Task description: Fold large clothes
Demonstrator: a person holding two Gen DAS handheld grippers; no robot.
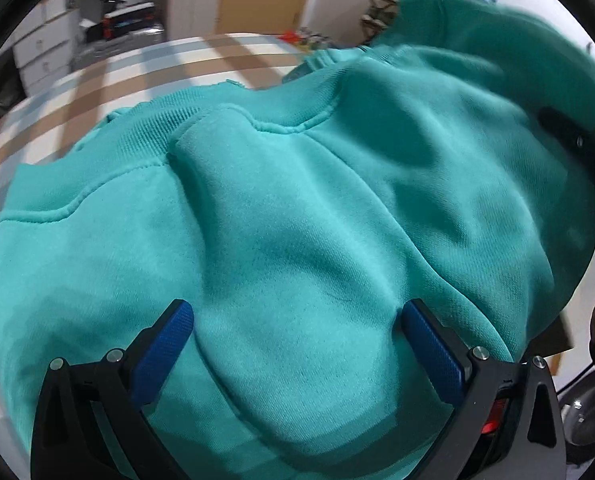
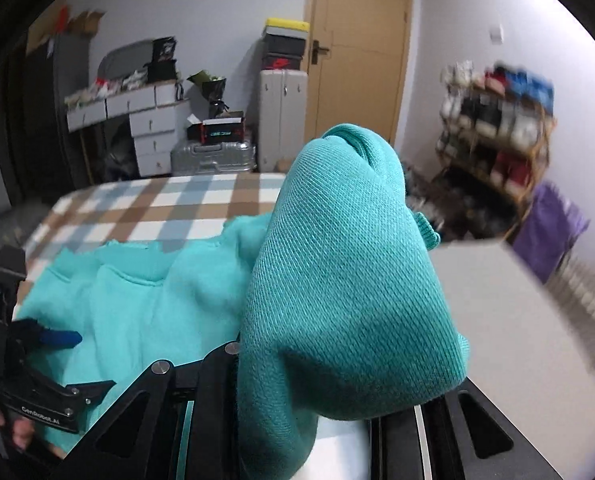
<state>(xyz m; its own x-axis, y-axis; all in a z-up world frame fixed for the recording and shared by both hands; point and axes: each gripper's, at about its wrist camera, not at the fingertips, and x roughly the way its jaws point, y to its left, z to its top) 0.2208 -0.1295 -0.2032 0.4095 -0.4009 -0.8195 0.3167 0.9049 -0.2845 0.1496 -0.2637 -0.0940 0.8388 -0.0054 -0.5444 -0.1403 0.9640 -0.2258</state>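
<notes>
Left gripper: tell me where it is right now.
In the left wrist view the left gripper hovers open over the teal sweatshirt spread on the checked bed; in the right wrist view it sits low at the left edge, beside the lifted fabric.

Sweatshirt (image 1: 297, 220) on the bed (image 1: 117, 68), between left tongs (image 1: 297, 320).

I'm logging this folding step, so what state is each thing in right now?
Left gripper: open, fingers straddling a fabric ridge.
Right gripper: shut on the sweatshirt, lifting a bunched part.
Teal sweatshirt: rumpled, partly on the bed.
Checked bed cover: spread flat.
Door: closed.
</notes>
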